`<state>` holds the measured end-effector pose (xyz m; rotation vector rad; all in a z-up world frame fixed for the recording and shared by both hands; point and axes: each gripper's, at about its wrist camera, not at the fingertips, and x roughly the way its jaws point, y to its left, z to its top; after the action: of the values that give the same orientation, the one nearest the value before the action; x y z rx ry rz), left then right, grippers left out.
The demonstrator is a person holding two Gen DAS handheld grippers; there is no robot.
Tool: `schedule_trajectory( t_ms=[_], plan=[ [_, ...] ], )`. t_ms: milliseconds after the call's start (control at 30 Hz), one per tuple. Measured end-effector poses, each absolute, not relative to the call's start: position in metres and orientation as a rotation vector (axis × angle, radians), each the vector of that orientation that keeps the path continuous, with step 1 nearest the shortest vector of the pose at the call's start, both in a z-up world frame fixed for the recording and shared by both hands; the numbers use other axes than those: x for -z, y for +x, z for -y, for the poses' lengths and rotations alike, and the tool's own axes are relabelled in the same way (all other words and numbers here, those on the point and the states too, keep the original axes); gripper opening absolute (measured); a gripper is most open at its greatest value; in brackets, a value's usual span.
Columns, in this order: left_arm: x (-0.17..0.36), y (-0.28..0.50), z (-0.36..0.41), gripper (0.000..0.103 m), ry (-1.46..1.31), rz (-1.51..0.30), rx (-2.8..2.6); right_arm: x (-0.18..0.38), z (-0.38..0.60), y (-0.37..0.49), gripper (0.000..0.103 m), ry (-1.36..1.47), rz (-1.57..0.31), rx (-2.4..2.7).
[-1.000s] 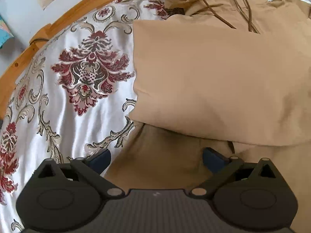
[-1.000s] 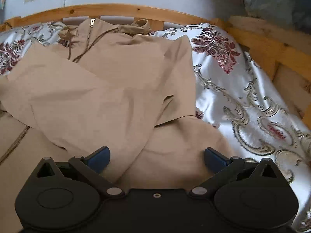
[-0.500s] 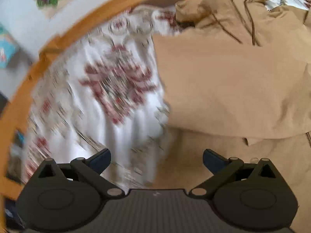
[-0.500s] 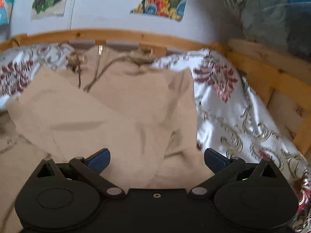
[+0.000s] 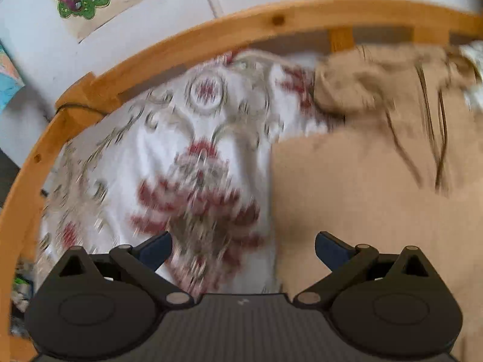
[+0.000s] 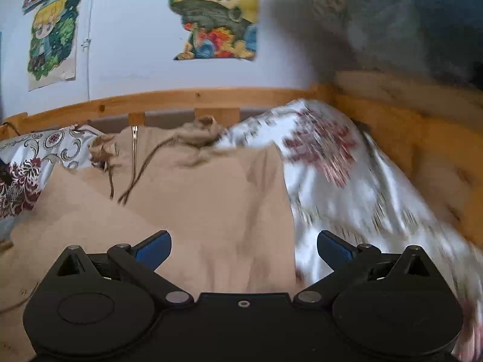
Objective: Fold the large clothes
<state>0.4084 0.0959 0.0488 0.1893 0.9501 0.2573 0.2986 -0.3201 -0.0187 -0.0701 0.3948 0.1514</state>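
Note:
A tan hooded jacket (image 5: 368,187) with a zipper and drawstrings lies spread on the bed, its sleeves folded in over the body. It also shows in the right wrist view (image 6: 193,199). My left gripper (image 5: 243,249) is open and empty above the jacket's left edge, half over the bedspread. My right gripper (image 6: 244,247) is open and empty above the jacket's right edge. Both views are blurred by motion.
A white satin bedspread (image 5: 181,163) with red and gold flowers covers the bed. A wooden bed rail (image 5: 211,33) curves along the far side and also shows in the right wrist view (image 6: 187,101). Posters (image 6: 214,15) hang on the wall.
Both grippers have lifted and tilted up away from the jacket. More of the wall, the posters and the bed rail shows now. Both stay open.

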Motion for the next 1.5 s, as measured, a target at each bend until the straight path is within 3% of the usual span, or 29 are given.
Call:
schedule_trajectory(
  t_ms=[200, 367, 467, 567, 633, 733, 833, 867, 900, 1200, 1500],
  plan=[
    [-0.063, 0.475, -0.092, 0.102, 0.126, -0.684, -0.219, -0.018, 0.296, 0.410, 0.102, -0.165, -0.327, -0.215],
    [-0.043, 0.533, -0.085, 0.099, 0.086, -0.644, -0.182, -0.013, 0.269, 0.462, 0.100, -0.144, -0.280, -0.227],
    [-0.025, 0.553, -0.083, 0.086, 0.074, -0.670, -0.142, -0.010, 0.255, 0.493, 0.085, -0.193, -0.284, -0.227],
    [-0.008, 0.564, -0.080, 0.071, 0.085, -0.693, -0.091, -0.011, 0.248, 0.522, 0.082, -0.210, -0.291, -0.218],
    [0.002, 0.571, -0.078, 0.051, 0.102, -0.718, -0.086, -0.012, 0.245, 0.545, 0.077, -0.211, -0.321, -0.201],
    [0.010, 0.580, -0.078, 0.029, 0.088, -0.749, -0.060, -0.009, 0.237, 0.581, 0.075, -0.203, -0.391, -0.189],
    [0.015, 0.584, -0.076, 0.004, 0.084, -0.756, -0.050, -0.003, 0.233, 0.606, 0.052, -0.128, -0.478, -0.182],
    [0.013, 0.580, -0.076, 0.003, 0.077, -0.724, -0.073, -0.002, 0.234, 0.608, 0.033, -0.096, -0.485, -0.175],
    [0.010, 0.575, -0.077, 0.003, 0.057, -0.684, -0.088, -0.002, 0.235, 0.609, 0.007, -0.073, -0.474, -0.162],
    [-0.023, 0.516, -0.105, 0.003, -0.214, -0.429, -0.075, -0.031, 0.265, 0.545, 0.004, 0.131, -0.205, -0.134],
    [-0.032, 0.479, -0.130, 0.003, -0.366, -0.409, -0.052, -0.037, 0.306, 0.499, 0.004, 0.362, -0.211, -0.147]
  ],
)
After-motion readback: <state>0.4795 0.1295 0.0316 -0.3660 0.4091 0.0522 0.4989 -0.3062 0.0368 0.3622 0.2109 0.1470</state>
